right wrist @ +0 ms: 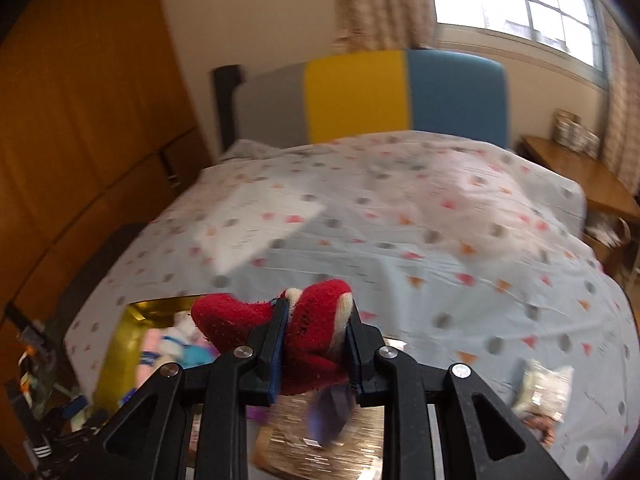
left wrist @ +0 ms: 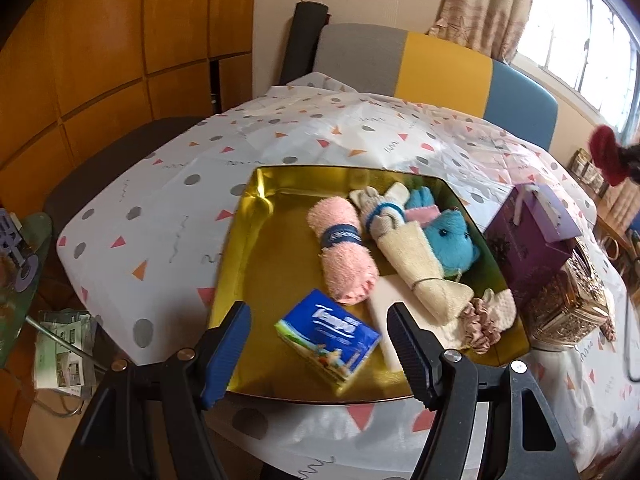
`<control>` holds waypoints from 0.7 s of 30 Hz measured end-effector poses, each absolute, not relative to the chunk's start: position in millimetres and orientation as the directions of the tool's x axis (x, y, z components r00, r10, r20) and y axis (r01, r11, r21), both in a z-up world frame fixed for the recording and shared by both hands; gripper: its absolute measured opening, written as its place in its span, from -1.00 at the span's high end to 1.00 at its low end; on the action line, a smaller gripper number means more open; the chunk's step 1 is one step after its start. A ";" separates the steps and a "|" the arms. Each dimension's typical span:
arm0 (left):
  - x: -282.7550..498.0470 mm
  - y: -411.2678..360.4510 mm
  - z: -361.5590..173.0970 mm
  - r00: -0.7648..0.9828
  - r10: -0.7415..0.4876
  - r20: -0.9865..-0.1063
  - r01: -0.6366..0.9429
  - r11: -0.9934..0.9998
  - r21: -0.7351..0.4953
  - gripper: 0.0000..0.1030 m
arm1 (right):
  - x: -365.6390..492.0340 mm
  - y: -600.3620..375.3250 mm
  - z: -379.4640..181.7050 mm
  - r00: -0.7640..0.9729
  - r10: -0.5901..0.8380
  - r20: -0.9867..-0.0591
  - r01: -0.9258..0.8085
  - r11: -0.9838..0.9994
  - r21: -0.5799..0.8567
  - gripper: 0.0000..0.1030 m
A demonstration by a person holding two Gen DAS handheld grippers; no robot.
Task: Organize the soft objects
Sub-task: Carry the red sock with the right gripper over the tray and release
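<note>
I am looking out over a tablecloth (left wrist: 280, 136) dotted with grey spots and pink and orange triangles, and a chair (left wrist: 440, 72) in grey, yellow and blue is standing at its far edge. A purple box (left wrist: 528, 240) is sitting beside an ornate gold box (left wrist: 572, 304) on my right. Wooden panels (left wrist: 100, 48) are filling the left, a curtain (left wrist: 488, 0) is hanging by the bright window (right wrist: 516, 0), and papers (left wrist: 62, 352) are lying on the floor.

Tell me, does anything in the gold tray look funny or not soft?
Yes. The blue tissue pack lies tilted at the gold tray's near edge, a boxy packet beside the rolled pink towel and blue plush toy.
</note>
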State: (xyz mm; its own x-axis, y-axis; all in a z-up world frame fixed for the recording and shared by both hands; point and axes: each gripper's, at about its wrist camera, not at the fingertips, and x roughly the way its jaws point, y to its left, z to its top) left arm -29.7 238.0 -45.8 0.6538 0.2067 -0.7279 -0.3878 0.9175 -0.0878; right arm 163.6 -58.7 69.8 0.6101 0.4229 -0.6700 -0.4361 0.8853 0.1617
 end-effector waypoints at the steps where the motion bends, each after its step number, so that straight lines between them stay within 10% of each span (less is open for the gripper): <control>1: -31.1 241.2 -45.6 0.652 0.214 -0.727 -0.396 0.914 -0.086 -0.38 | 160.7 -41.4 66.8 0.586 0.449 -0.675 -0.470 0.867 0.168 0.53; 12: -54.7 291.9 -47.4 0.603 0.326 -0.728 -0.539 0.839 -0.071 -0.38 | 107.8 131.9 -49.4 0.224 0.561 -0.797 -0.679 0.677 0.285 0.49; 21: -64.3 302.8 -49.5 0.594 0.352 -0.723 -0.567 0.821 -0.066 -0.39 | 90.8 167.3 -80.2 0.134 0.577 -0.805 -0.679 0.646 0.350 -0.11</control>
State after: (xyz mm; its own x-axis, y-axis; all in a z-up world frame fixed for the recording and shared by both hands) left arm -64.3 302.8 -49.5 0.5941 0.3522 -0.7232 -0.5669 0.8211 -0.0658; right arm 90.8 167.3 -80.2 0.1343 0.5773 -0.8054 -0.6785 0.6459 0.3498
